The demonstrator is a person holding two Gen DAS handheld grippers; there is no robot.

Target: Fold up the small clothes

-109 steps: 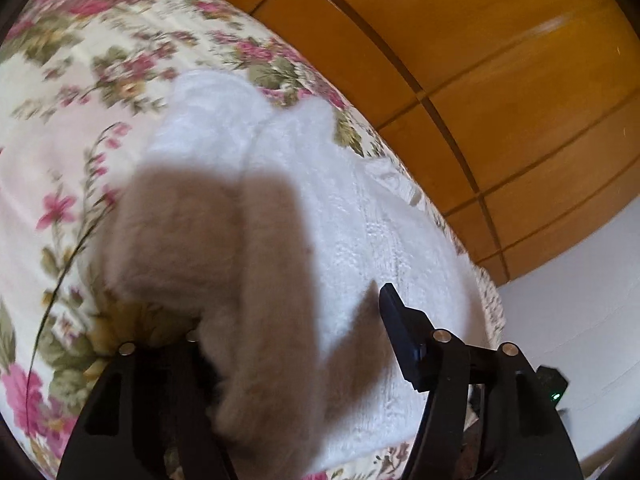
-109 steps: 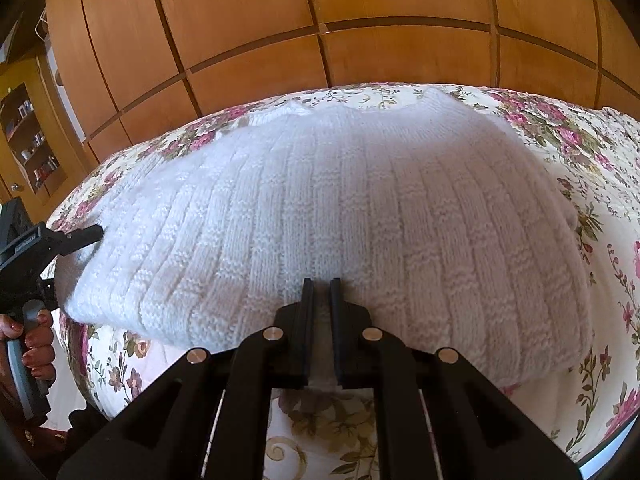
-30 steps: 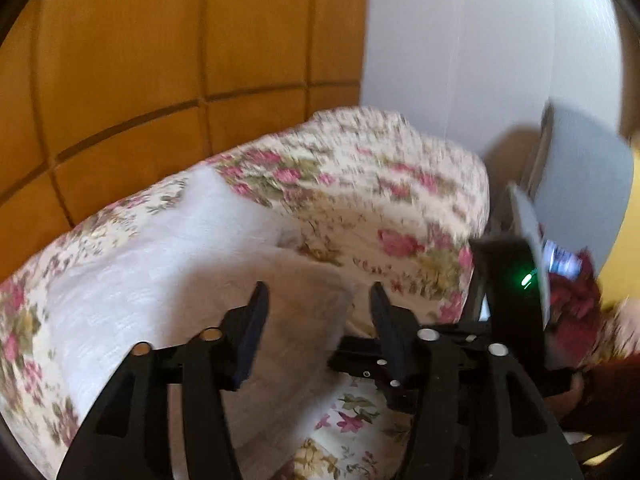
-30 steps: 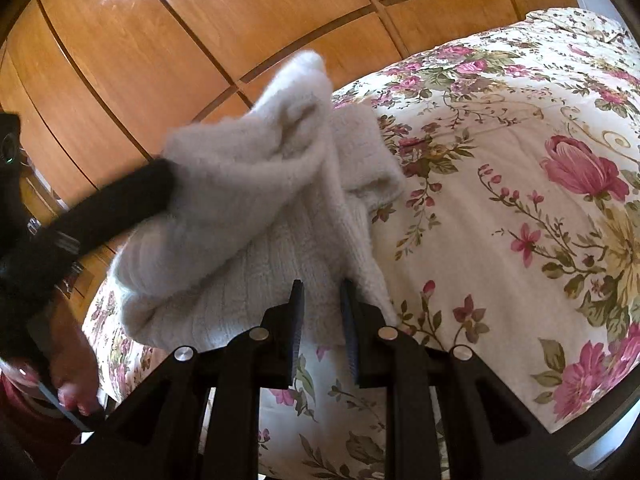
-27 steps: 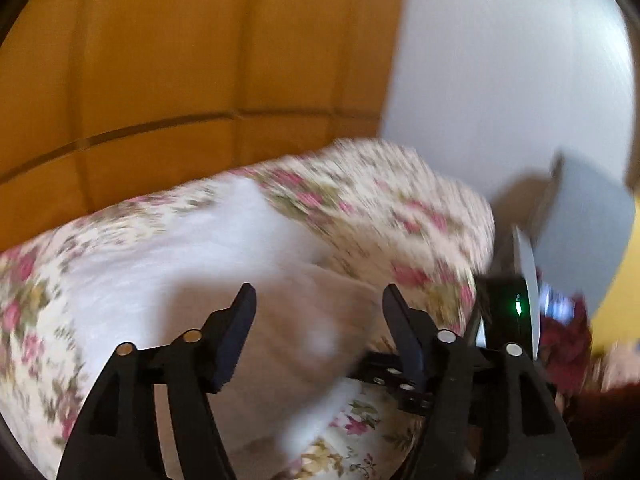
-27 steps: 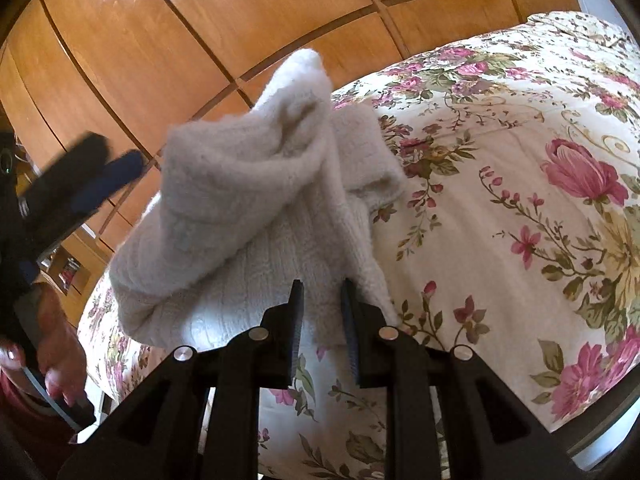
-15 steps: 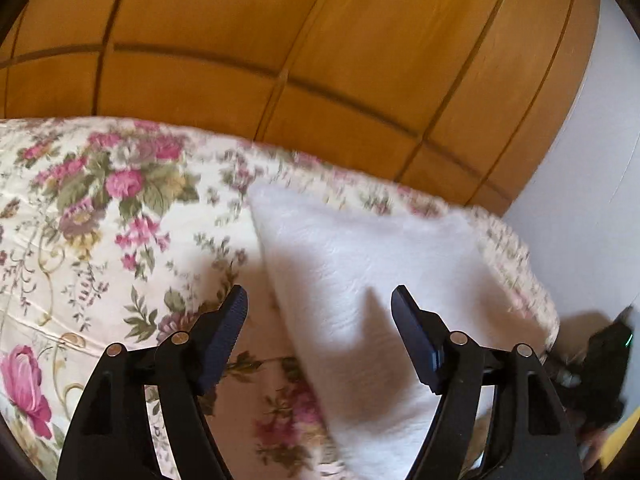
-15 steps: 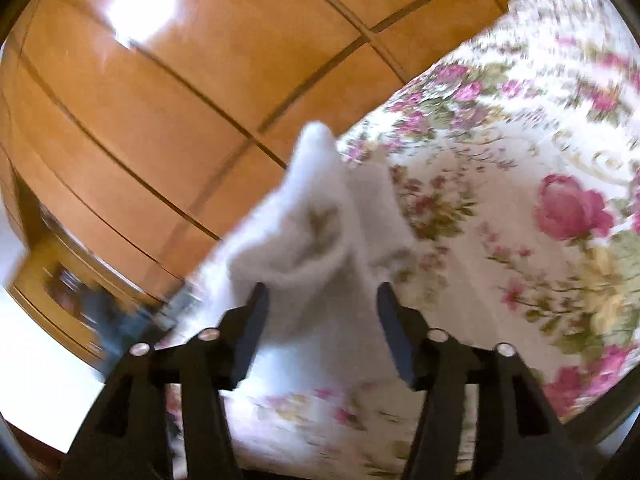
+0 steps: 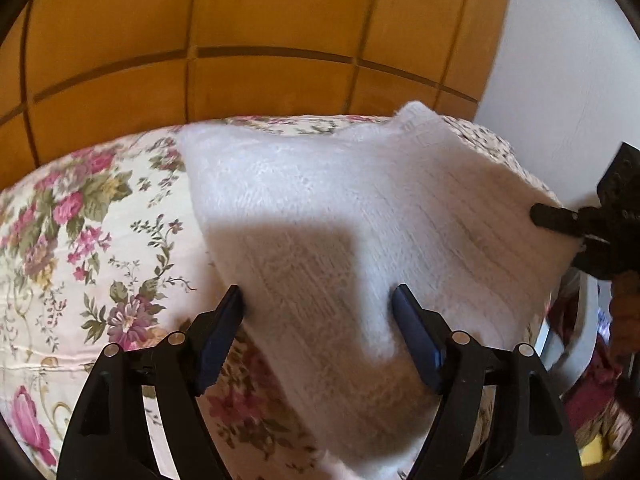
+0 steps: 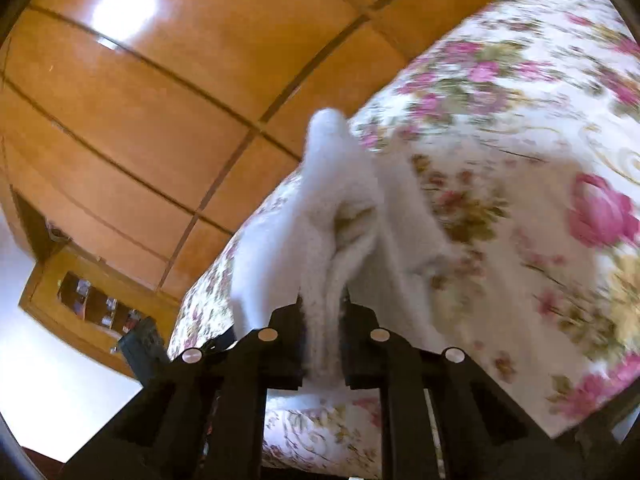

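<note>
A white knitted sweater (image 9: pixel 360 216) lies folded over on the floral bedspread (image 9: pixel 80 232). My left gripper (image 9: pixel 320 332) is open, its fingers on either side of the sweater's near edge, holding nothing. My right gripper (image 10: pixel 322 332) is shut on a bunched edge of the sweater (image 10: pixel 320 216), which rises between its fingers. The right gripper also shows in the left wrist view (image 9: pixel 560 216) at the sweater's right corner.
Wooden wardrobe panels (image 9: pixel 240 40) stand behind the bed. A white wall (image 9: pixel 560 60) is at the right. The floral bedspread (image 10: pixel 540 160) stretches to the right in the right wrist view. A wooden shelf unit (image 10: pixel 92 308) stands at the lower left.
My left gripper let go of the sweater and opened, then swung back over its near edge. My right gripper opened briefly and has shut again on a bunched edge.
</note>
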